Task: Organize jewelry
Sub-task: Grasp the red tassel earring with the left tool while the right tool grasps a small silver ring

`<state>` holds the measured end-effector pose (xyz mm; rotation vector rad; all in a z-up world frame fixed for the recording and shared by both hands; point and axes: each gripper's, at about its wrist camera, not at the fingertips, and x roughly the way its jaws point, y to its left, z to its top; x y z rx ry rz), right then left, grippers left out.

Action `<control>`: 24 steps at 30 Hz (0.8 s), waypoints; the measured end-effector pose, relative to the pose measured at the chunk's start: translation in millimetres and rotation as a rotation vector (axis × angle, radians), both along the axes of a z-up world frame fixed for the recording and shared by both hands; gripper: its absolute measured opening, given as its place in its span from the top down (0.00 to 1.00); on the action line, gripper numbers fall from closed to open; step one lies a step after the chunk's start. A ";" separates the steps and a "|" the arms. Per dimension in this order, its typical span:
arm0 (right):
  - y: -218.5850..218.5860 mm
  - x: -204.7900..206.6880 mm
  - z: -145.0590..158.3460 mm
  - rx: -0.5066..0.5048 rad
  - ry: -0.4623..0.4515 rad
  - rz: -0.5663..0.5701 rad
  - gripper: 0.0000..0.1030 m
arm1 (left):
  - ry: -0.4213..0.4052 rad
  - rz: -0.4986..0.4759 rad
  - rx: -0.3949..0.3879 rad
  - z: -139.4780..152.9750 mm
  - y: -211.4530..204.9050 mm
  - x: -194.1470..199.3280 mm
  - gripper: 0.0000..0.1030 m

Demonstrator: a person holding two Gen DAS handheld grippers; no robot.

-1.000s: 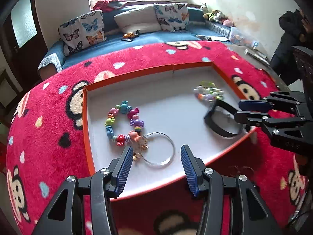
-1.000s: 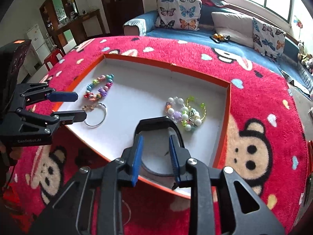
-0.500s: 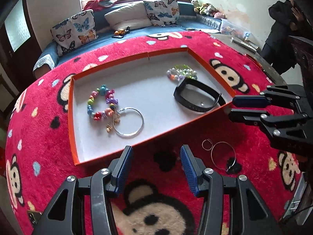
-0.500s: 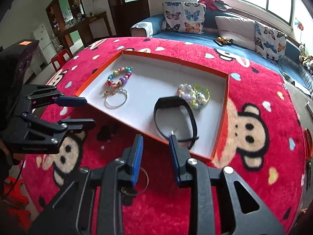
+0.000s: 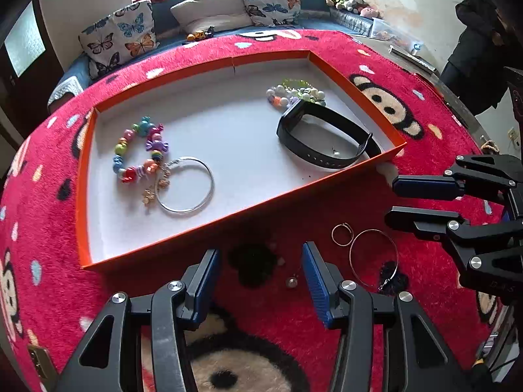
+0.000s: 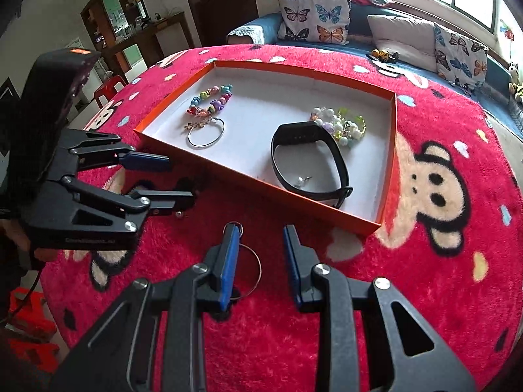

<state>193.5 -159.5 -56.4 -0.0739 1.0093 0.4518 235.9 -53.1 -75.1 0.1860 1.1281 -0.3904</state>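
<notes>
An orange-rimmed white tray [image 5: 356, 80] [image 6: 394, 124] lies on the red rug. In it lie a colourful bead bracelet [image 5: 139, 148] [image 6: 210, 99], a silver bangle [image 5: 186, 184] [image 6: 206, 134], a pearl and green bead bracelet [image 5: 295, 93] [image 6: 340, 124], a black wristband [image 5: 323, 138] [image 6: 307, 160] and a small earring [image 6: 302, 180]. On the rug in front lie a small gold ring [image 5: 342, 233], a large thin hoop [image 5: 373, 258] [image 6: 251, 268] and a small bead [image 5: 290, 282]. My left gripper [image 5: 258, 274] [image 6: 168, 181] is open and empty over the rug. My right gripper [image 6: 261, 261] [image 5: 421, 202] is open and empty above the hoop.
The red monkey-print rug [image 6: 441, 196] covers the round table. A blue sofa with butterfly cushions [image 5: 117, 42] [image 6: 313, 16] stands behind. A person in dark clothes [image 5: 480, 42] stands at the right in the left wrist view. Red stools [image 6: 29, 320] stand by the table's left edge.
Both grippers have pulled back from the tray to the rug in front of it. The right gripper let go of the black wristband, which now lies in the tray, and opened wider.
</notes>
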 end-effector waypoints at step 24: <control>5.0 6.5 -10.5 0.015 0.014 0.016 0.72 | -0.042 0.049 -0.026 -10.5 -2.7 12.7 0.83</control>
